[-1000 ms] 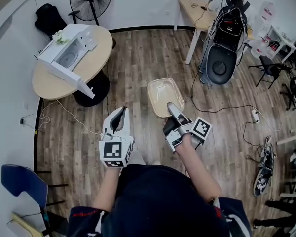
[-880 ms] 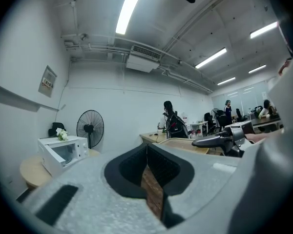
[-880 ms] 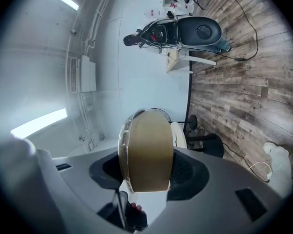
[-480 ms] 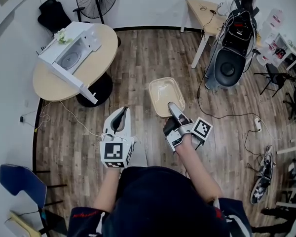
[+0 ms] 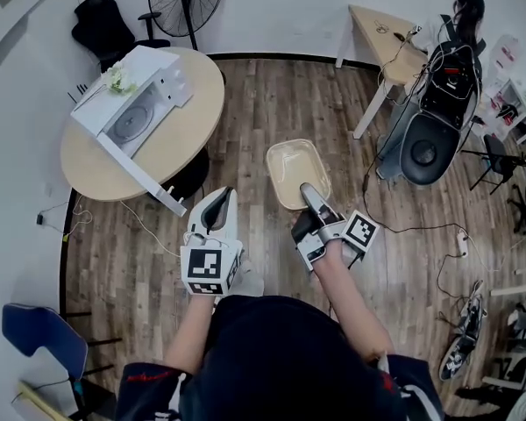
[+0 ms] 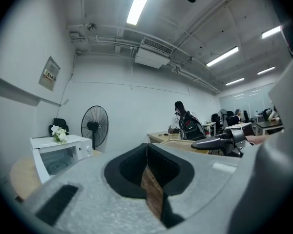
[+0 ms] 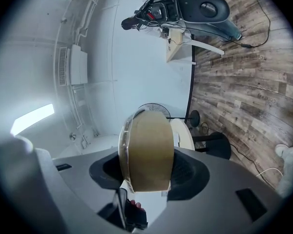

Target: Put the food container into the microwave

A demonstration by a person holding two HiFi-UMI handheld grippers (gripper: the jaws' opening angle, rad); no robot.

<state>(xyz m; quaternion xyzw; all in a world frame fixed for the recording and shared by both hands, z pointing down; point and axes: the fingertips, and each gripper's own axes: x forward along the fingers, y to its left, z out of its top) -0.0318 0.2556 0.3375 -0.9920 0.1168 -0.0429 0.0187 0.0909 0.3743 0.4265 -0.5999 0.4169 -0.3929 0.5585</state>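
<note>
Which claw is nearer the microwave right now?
Left. The left claw is over the floor beside the round table bearing the microwave; the right claw, gripping the food container, is farther right.

food container (image 5: 296, 172): tan, clear lid, level, aloft | microwave (image 5: 131, 103): white, door open, on round table (image 5: 88, 160)

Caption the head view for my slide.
Right gripper holds the food container; left gripper shut and empty; open microwave sits on the round table.

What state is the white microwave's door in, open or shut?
Open: in the head view the white microwave's door stands swung out past the round wooden table, and the glass turntable shows inside.
</note>
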